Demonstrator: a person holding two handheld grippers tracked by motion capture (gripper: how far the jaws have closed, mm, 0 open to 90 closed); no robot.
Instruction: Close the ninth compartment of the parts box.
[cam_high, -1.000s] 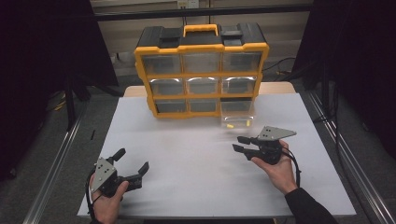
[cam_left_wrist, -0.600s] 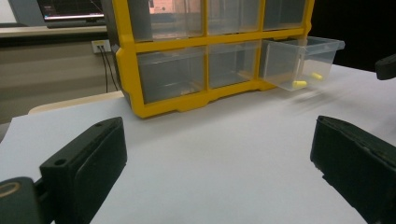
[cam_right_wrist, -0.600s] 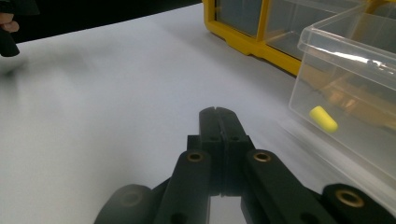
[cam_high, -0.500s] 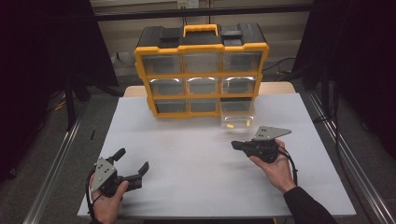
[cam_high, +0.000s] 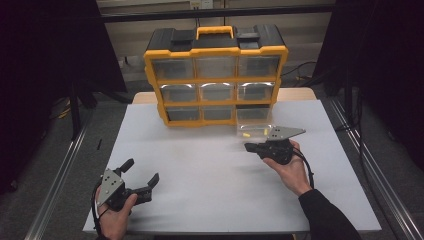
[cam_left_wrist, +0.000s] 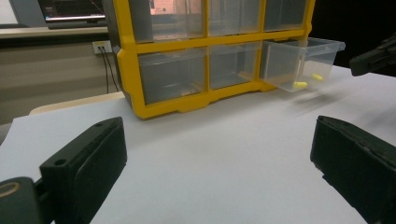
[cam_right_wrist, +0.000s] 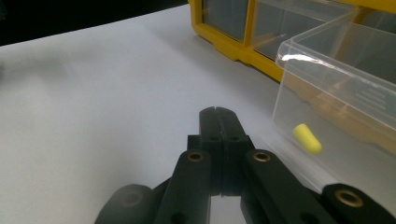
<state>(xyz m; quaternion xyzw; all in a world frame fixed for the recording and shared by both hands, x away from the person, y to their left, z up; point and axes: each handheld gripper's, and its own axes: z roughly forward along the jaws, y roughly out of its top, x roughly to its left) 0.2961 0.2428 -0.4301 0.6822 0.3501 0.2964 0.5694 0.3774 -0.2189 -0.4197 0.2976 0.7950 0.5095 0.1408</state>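
The clear drawer (cam_high: 256, 129) sits pulled out from the bottom right bay of the yellow organizer (cam_high: 216, 75), two yellow earplugs (cam_right_wrist: 307, 138) lying inside. The right gripper (cam_high: 248, 146) is just beside the drawer's front, jaws pressed together on nothing, having just closed; the drawer lies ahead and to its right. The left gripper (cam_high: 141, 176) rests well apart near the table's front edge, jaws wide and empty. White tabletop (cam_high: 210, 170), dark room around.

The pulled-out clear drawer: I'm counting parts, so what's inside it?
Two small yellow pieces lie in the clear drawer; its inner end stays hidden inside the yellow organiser.
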